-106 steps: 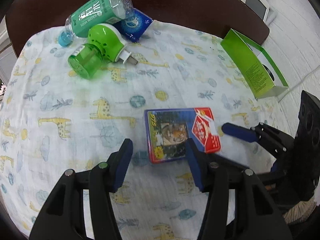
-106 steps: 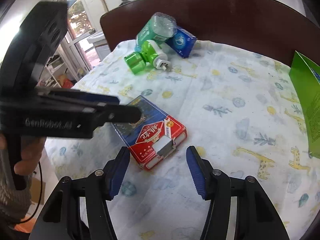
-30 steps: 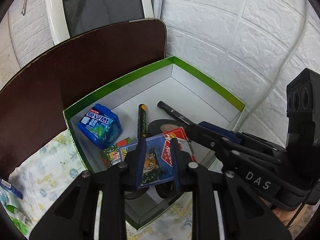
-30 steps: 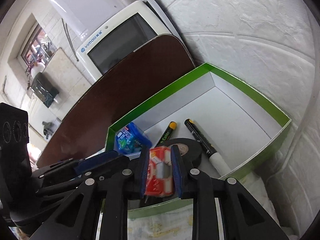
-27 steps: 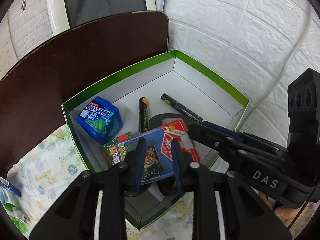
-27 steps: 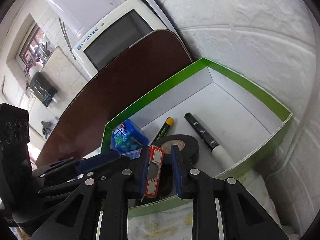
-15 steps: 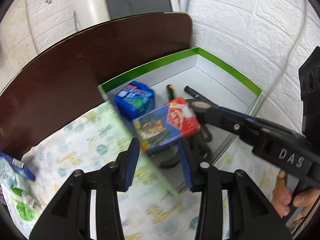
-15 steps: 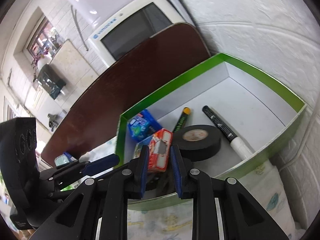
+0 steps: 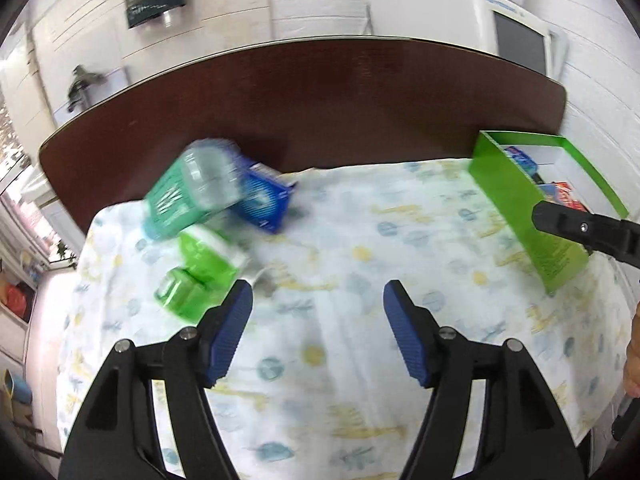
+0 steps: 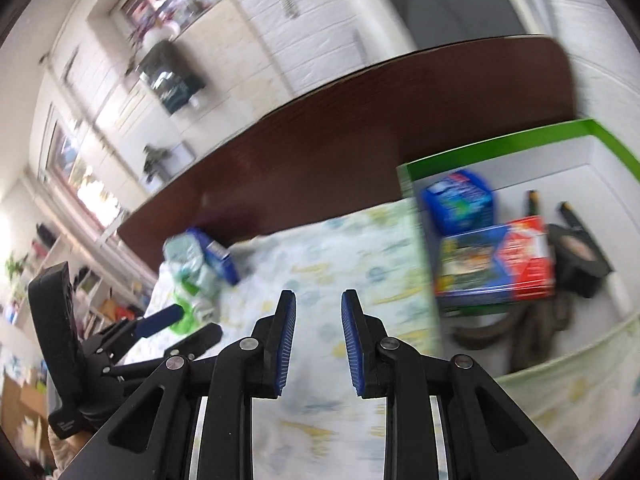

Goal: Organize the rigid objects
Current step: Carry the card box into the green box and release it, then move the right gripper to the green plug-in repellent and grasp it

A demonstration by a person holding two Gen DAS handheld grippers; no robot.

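The red and blue card box [image 10: 496, 266] lies inside the green box [image 10: 492, 148], on top of other items; it also shows in the left wrist view [image 9: 562, 194]. My left gripper [image 9: 316, 332] is open and empty above the patterned cloth. My right gripper [image 10: 318, 338] is open with a narrow gap, empty, just left of the green box [image 9: 532, 208]. On the cloth at the far left lie a green soda water bottle [image 9: 192, 192], a green plug-in device [image 9: 196, 276] and a small blue box [image 9: 262, 200].
The green box also holds a blue gum container [image 10: 460, 202], a black tape roll [image 10: 580, 260] and markers [image 10: 532, 200]. A dark brown table edge [image 9: 320, 92] runs behind the cloth [image 9: 340, 248]. A white monitor [image 9: 516, 28] stands at the back right.
Both grippers let go of the card box, which now lies in the green box. Both pulled back and swung left toward the cloth; the left gripper opened wide.
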